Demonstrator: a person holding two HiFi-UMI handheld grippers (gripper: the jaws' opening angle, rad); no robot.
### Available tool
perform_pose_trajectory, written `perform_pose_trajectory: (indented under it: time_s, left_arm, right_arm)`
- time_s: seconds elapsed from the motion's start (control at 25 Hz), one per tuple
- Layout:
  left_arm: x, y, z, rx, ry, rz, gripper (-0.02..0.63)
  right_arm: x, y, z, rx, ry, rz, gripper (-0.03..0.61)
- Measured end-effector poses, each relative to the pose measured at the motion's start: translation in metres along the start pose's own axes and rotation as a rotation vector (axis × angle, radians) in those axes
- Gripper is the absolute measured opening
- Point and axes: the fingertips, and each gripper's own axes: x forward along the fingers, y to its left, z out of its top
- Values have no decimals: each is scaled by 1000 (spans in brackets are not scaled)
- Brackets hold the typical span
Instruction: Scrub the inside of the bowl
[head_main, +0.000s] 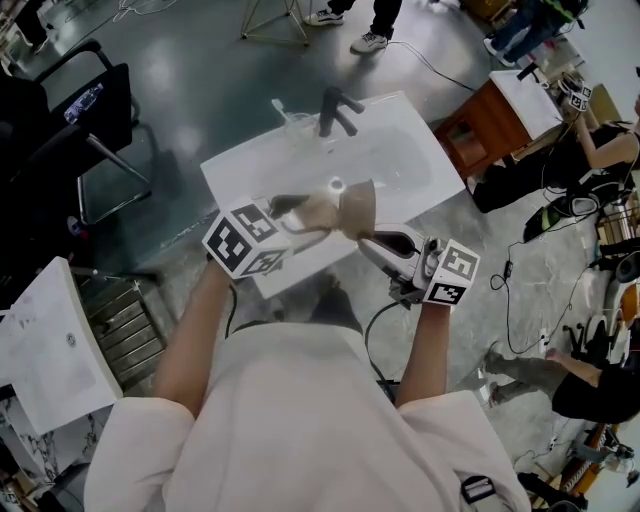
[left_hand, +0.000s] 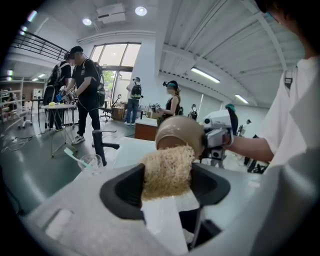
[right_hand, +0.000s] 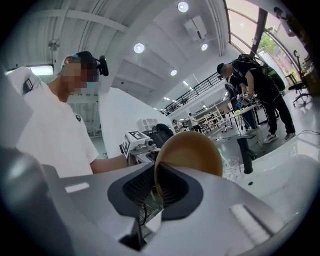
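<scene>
Over the white sink (head_main: 400, 165) I hold a tan bowl (head_main: 357, 208) tipped on its side. My right gripper (head_main: 378, 240) is shut on the bowl's rim; in the right gripper view the rim (right_hand: 157, 172) runs between the dark pads and the bowl (right_hand: 195, 150) opens away from the camera. My left gripper (head_main: 298, 215) is shut on a beige fibrous scrubbing sponge (head_main: 315, 212). In the left gripper view the sponge (left_hand: 167, 170) fills the gap between the jaws and its far end touches the bowl (left_hand: 180, 132), next to the right gripper (left_hand: 220, 134).
A dark faucet (head_main: 335, 108) stands at the sink's far edge, with a clear glass holding a toothbrush (head_main: 290, 120) beside it. A black chair (head_main: 90, 120) is at the left, a wooden cabinet (head_main: 490, 120) at the right. Other people stand and sit around the room.
</scene>
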Motion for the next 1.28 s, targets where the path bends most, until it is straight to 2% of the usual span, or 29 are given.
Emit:
perform_pose_trajectory:
  time_s: [0.2, 0.4, 0.64, 0.96, 1.16, 1.28]
  left_arm:
    - [0, 4, 8, 9, -33, 13, 267]
    - [1, 11, 19, -2, -92, 63, 267]
    - [13, 15, 12, -9, -45, 80, 267]
    - [21, 6, -1, 30, 15, 64, 267]
    - [17, 0, 2, 21, -10, 47, 267]
    - [15, 1, 7, 20, -30, 52, 267]
  right_arm:
    - [-2, -2, -4, 15, 4, -1, 29]
    - [-6, 5, -2, 14, 0, 39, 34]
    - [-9, 9, 3, 11, -31, 62, 37]
    - [-13, -13, 0, 30, -52, -29, 26]
    - [-16, -22, -5, 40, -38, -76, 19]
    - [-16, -18, -6, 38, -25, -63, 20]
